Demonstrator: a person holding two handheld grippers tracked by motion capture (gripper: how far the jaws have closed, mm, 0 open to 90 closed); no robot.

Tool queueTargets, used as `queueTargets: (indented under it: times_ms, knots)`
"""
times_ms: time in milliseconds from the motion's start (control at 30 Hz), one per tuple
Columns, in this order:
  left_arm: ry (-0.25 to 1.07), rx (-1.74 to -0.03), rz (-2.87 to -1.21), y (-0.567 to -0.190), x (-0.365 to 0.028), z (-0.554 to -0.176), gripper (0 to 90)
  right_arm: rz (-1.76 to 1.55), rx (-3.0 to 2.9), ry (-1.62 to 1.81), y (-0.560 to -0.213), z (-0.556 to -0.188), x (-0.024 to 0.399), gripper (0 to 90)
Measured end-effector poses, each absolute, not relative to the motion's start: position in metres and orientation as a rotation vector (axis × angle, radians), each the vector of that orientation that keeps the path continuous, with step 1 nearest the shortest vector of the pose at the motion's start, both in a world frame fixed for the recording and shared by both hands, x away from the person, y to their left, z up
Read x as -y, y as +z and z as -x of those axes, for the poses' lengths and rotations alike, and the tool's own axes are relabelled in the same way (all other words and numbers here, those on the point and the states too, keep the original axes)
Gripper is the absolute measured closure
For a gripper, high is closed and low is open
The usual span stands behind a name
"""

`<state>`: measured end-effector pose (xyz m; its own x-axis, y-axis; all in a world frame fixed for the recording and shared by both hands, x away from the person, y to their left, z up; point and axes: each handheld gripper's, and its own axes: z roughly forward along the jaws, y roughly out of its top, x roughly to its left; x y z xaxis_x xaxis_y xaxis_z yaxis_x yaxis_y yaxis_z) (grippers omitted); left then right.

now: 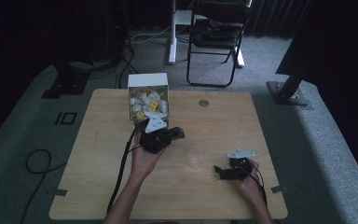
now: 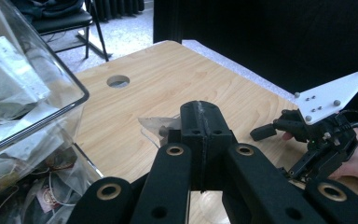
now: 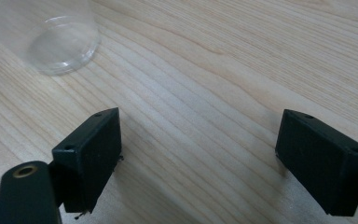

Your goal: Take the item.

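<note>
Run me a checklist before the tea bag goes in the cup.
1. Left tongs shut: ok.
2. Tea bag in the grip: a pale sachet sticks out at the tips and appears pinched: ok.
3. Right tongs open with nothing between them, low over the table: ok.
4. Clear cup standing free between the two hands, touched by neither tongs: ok.
5. Left tongs lined up over the cup's mouth: cannot tell.
6. Box of tea bags clear of the path to the cup: ok.
</note>
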<state>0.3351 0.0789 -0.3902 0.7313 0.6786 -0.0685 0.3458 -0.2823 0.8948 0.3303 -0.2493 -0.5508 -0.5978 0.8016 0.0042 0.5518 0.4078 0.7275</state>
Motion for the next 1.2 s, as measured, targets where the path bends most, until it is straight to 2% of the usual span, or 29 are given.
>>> queueTargets:
  times_ms: [1200]
  knots:
    - [0.342, -0.703, -1.953, -0.402, -0.038, -0.328, 90.0, -1.165, -2.323, 1.005, -0.551, -0.33, 0.249, 14.1]
